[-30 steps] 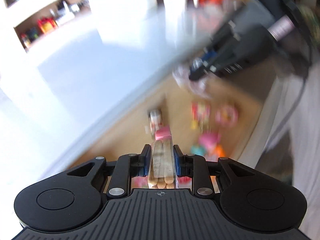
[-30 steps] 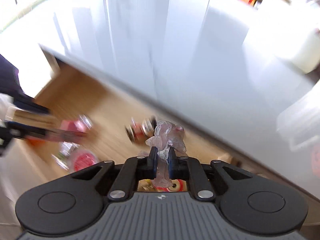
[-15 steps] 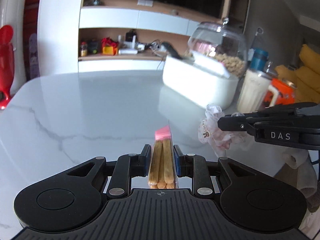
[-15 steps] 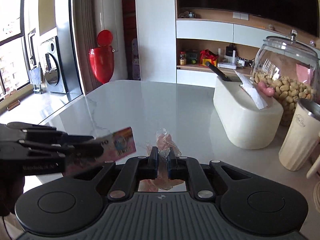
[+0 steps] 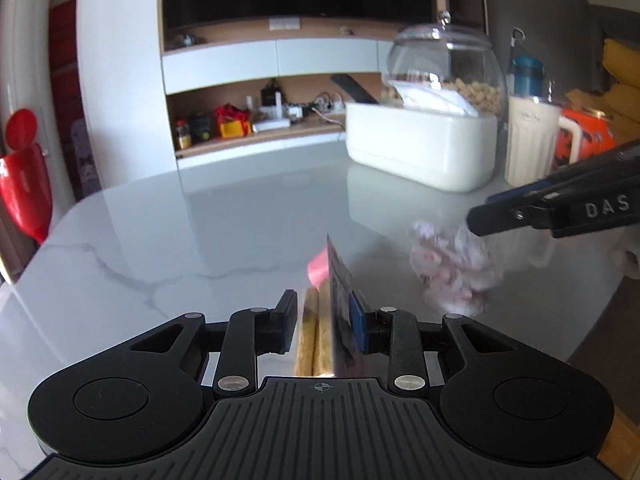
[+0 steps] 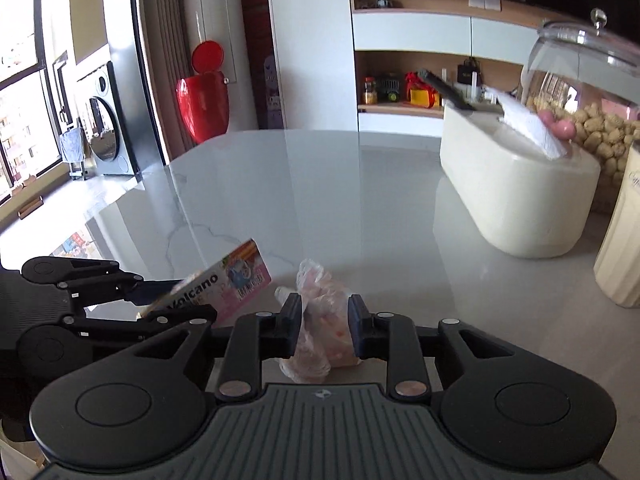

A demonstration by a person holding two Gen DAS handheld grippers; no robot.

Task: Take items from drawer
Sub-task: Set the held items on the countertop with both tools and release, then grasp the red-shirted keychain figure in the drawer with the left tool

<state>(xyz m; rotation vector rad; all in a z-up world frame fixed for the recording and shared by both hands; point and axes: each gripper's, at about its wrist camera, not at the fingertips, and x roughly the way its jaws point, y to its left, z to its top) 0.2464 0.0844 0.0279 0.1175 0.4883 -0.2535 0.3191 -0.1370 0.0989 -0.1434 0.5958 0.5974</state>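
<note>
**Both snack packs over the marble table, jaws easing apart**

I am looking across a white marble table, the largest thing in both views. On its far right side stands a white oblong container, with a clear glass jar of nuts behind it and a cream ribbed tumbler beside it. A red bin stands beyond the table near the wall.

My left gripper hovers over the tabletop. Its jaws are opening, and the biscuit-stick pack, printed "Volcano", stands between them; the left pad has come clear of it, while the pack leans against the right pad.

My right gripper is just to the side, over the table as well. Its jaws are opening too, with the crumpled clear bag of pink sweets between the pads and gaps showing on both sides. Whether either pack already rests on the marble I cannot tell.
</note>
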